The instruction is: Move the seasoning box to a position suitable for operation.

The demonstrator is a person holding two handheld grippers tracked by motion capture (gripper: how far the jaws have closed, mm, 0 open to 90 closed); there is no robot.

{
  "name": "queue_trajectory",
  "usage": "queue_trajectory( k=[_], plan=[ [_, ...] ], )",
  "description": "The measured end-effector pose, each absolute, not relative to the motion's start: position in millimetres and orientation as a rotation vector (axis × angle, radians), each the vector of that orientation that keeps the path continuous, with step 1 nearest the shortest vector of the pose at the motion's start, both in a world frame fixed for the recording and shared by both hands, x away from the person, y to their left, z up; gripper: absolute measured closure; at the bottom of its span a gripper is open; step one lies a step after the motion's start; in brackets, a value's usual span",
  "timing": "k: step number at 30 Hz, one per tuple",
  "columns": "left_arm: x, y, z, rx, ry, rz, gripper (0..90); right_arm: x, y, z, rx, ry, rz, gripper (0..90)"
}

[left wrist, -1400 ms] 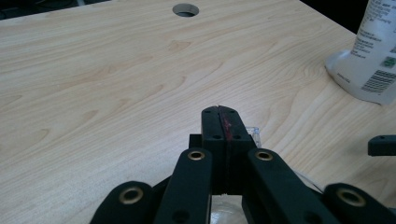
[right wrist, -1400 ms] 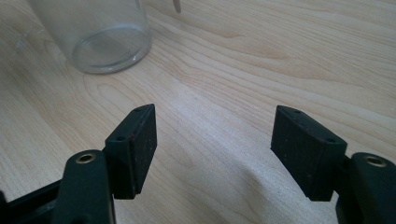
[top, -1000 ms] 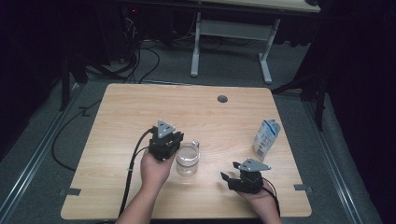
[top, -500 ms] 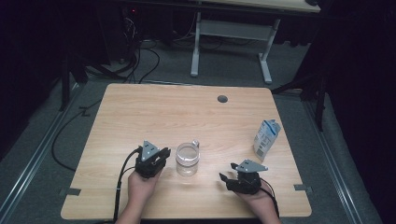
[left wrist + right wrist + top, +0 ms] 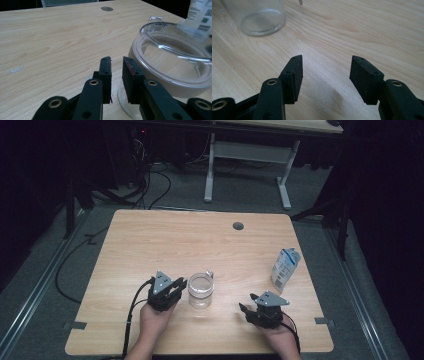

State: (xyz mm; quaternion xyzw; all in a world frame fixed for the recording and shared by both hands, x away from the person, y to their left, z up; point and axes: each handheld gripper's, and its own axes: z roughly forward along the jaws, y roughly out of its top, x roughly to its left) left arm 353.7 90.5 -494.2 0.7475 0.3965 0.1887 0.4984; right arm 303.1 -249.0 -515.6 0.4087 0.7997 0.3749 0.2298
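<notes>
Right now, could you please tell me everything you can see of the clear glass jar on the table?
The glass jar is a clear, round, wide-mouthed vessel standing upright near the table's front middle. It looks empty, with a thick rim and a small clear tab or handle at its far edge. Its base rests on the wood. The left gripper sits just beside its left wall, jaws nearly shut beside it, not around it; whether they touch the glass is unclear. The right gripper lies well apart.

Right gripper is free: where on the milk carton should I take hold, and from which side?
Probably the straight body of the milk carton, below its folded peaked top. It stands upright near the table's right edge, its flat walls suiting a squeeze. Bring the right gripper, whose jaws stand open, in level from the person's side, clear of the glass jar at the left.
</notes>
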Motion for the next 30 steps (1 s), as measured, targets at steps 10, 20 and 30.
queue_trajectory(
  k=[10, 20, 30],
  plan=[
    [352, 87, -493, 1.814, 0.962, 0.439, 79.9, 304, -255, -514, 1.129, 2.194, 1.099, 43.9],
    [340, 80, -493, 1.834, 0.924, 0.424, 80.2, 304, -258, -512, 1.113, 2.191, 1.109, 43.1],
    [329, 76, -495, 1.859, 0.912, 0.388, 82.5, 303, -255, -511, 1.127, 2.197, 1.109, 46.8]
  ],
)
